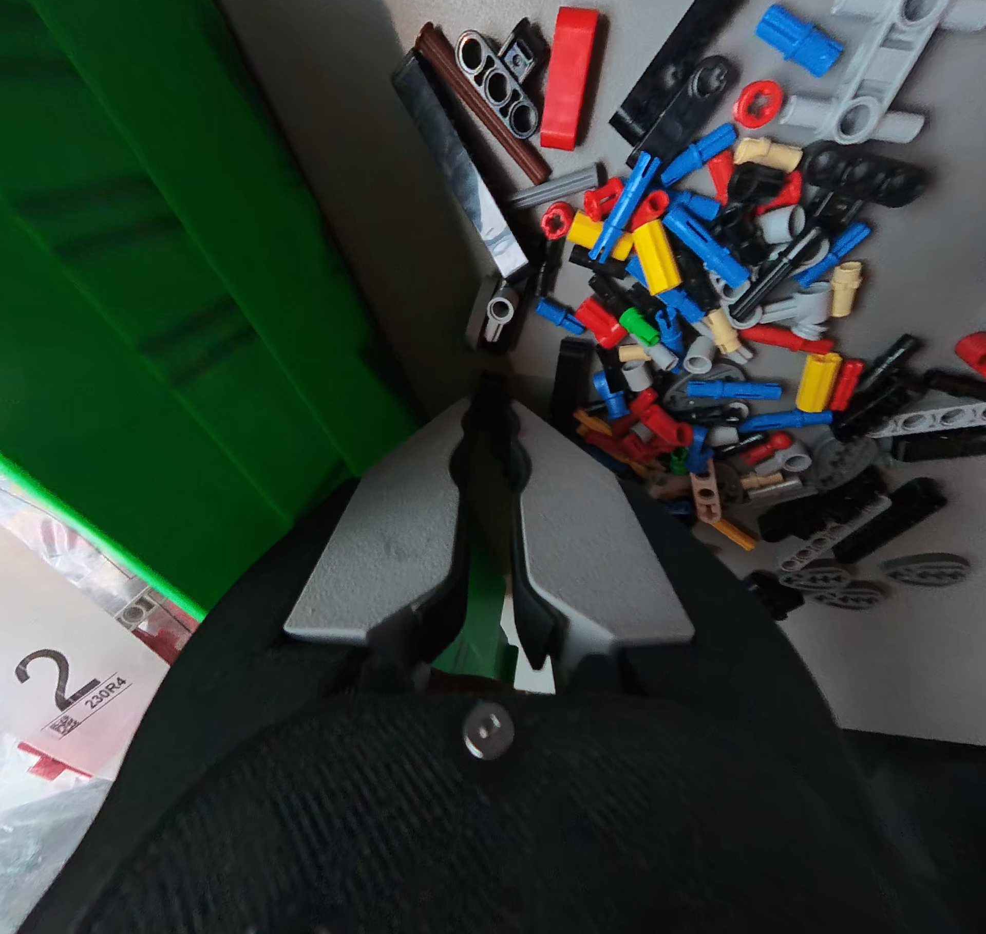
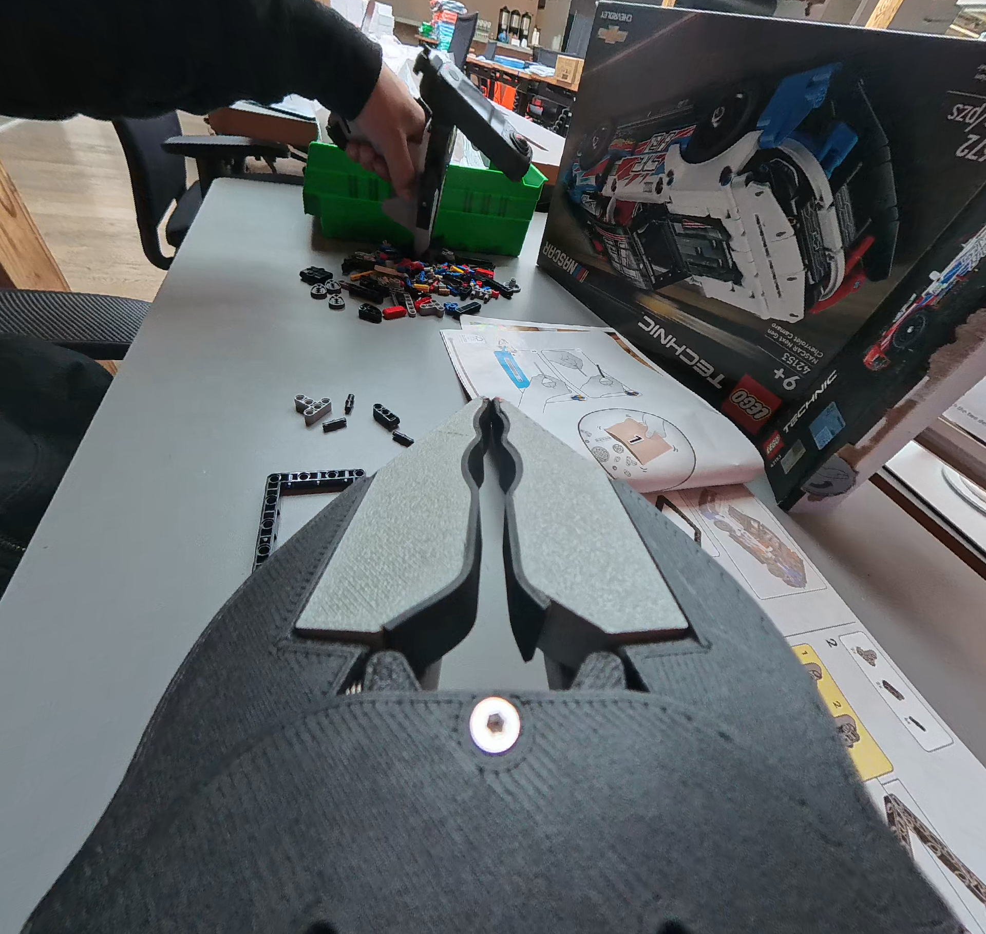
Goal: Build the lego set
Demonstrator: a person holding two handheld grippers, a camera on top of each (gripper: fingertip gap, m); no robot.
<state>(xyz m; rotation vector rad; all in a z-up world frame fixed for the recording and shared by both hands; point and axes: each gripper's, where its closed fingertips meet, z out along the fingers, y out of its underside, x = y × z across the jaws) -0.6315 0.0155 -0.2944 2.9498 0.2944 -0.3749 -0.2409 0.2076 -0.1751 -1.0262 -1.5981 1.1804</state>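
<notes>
The left gripper (image 1: pixel 492 385), ridged black plastic with matte grey plates, is clenched on a small black piece at the near side of the pile of glossy Technic pins, axles and beams (image 1: pixel 709 289), beside the ribbed green bin (image 1: pixel 176 289) near the table's far edge. The right gripper (image 2: pixel 490 404) hovers over the smooth grey table (image 2: pixel 160 561), pinched together with nothing visible between its tips, near a rectangular black studless frame (image 2: pixel 277 508) and the open paper instruction booklet (image 2: pixel 613 406).

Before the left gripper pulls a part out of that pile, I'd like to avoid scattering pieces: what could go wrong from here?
1. The left gripper, fingers closed, sits at the edge of the dense heap of small multicoloured plastic pins and connectors; sweeping through could push pieces across the grey table.
2. The green plastic bin stands close beside it, so a sideways move may bump it.
3. Parts overlap; lifting one may drag neighbours.
</notes>
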